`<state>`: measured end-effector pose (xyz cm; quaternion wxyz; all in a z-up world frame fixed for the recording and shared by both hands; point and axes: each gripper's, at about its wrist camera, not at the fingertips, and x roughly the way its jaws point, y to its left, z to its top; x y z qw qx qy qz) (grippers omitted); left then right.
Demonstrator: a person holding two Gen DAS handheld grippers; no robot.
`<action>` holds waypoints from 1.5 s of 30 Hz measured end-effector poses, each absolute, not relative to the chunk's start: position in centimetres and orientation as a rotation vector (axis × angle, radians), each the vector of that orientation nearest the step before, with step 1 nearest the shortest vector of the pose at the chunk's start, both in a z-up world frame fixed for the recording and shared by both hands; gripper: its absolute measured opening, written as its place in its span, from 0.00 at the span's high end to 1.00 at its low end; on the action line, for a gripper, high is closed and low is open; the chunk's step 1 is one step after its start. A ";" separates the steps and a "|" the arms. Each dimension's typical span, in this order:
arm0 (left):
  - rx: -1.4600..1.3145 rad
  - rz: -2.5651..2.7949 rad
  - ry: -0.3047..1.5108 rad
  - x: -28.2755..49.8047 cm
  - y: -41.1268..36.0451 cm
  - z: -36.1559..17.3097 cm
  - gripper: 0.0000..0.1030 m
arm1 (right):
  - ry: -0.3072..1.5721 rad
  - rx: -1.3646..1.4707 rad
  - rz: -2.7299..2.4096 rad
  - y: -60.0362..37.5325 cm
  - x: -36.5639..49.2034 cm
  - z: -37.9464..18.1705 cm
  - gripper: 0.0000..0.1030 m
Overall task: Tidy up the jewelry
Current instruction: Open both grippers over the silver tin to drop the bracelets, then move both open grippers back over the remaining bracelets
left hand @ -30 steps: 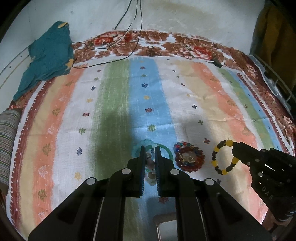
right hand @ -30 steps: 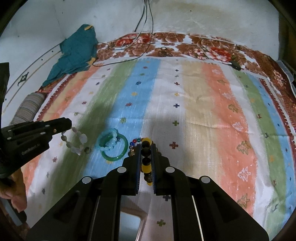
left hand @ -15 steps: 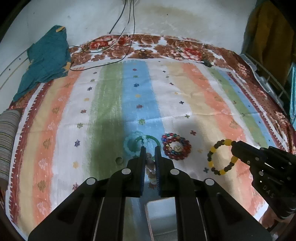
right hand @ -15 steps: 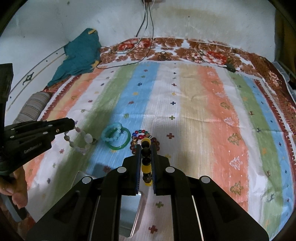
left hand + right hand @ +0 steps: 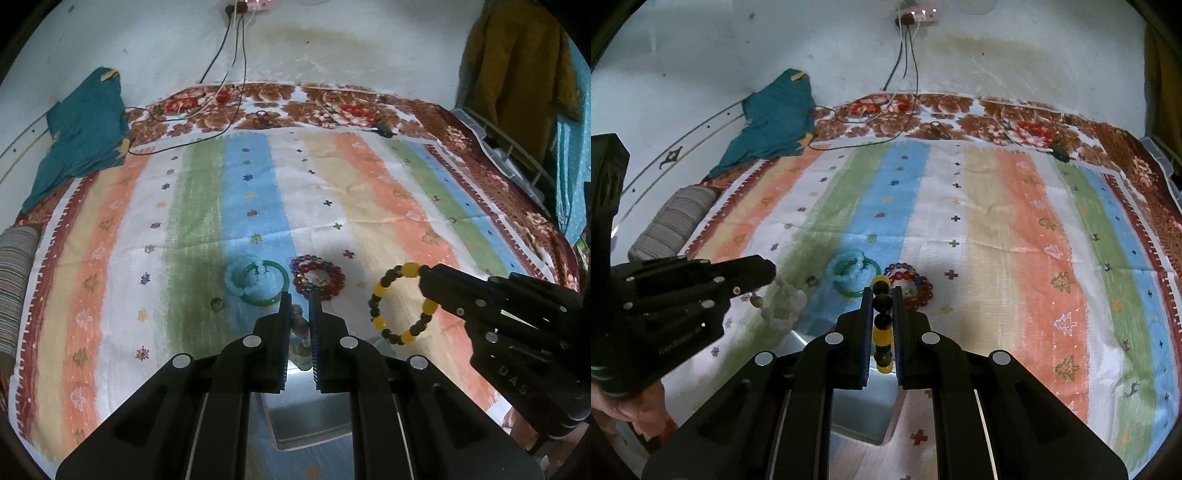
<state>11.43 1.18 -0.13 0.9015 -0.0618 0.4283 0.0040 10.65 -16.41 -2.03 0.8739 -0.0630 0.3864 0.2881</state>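
Observation:
My left gripper (image 5: 299, 301) is shut on a pale pink bead bracelet (image 5: 783, 306) that hangs from it above the striped cloth. My right gripper (image 5: 882, 295) is shut on a yellow and dark bead bracelet (image 5: 400, 304), also held in the air. A metal tray (image 5: 310, 417) lies below both grippers near the cloth's front edge. On the cloth lie a green bangle with a light blue bead bracelet (image 5: 256, 282) and a red multicoloured bead bracelet (image 5: 317, 277). A small dark ring (image 5: 216, 303) lies left of the bangle.
A teal garment (image 5: 85, 136) lies at the far left corner. Cables (image 5: 221, 92) run from a wall socket onto the floral blanket. A striped roll (image 5: 14, 280) sits at the left edge. A rack with hanging clothes (image 5: 517, 110) stands at the right.
Both grippers have lifted and pulled back toward me with their bracelets. The metal tray has come into fuller view beneath them.

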 end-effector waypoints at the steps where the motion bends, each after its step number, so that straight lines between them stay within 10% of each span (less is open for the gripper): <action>1: -0.129 0.004 0.885 11.2 1.0 -0.1 0.91 | 0.807 -0.130 0.605 -16.5 10.5 -2.0 0.89; 20: -0.151 -0.010 0.874 7.0 -0.4 -0.1 0.91 | 0.830 -0.147 0.656 -16.6 6.8 -2.6 0.89; 24: -0.175 0.013 0.876 6.9 0.3 -0.1 0.75 | 0.855 -0.167 0.623 -16.8 7.2 -3.5 0.89; 28: -0.174 0.060 0.887 7.2 1.2 -0.5 0.72 | 0.868 -0.148 0.577 -17.7 8.1 -3.9 0.61; 45: -0.256 0.121 0.942 9.6 4.8 -2.1 0.48 | 0.875 -0.114 0.515 -18.4 10.8 -4.5 0.44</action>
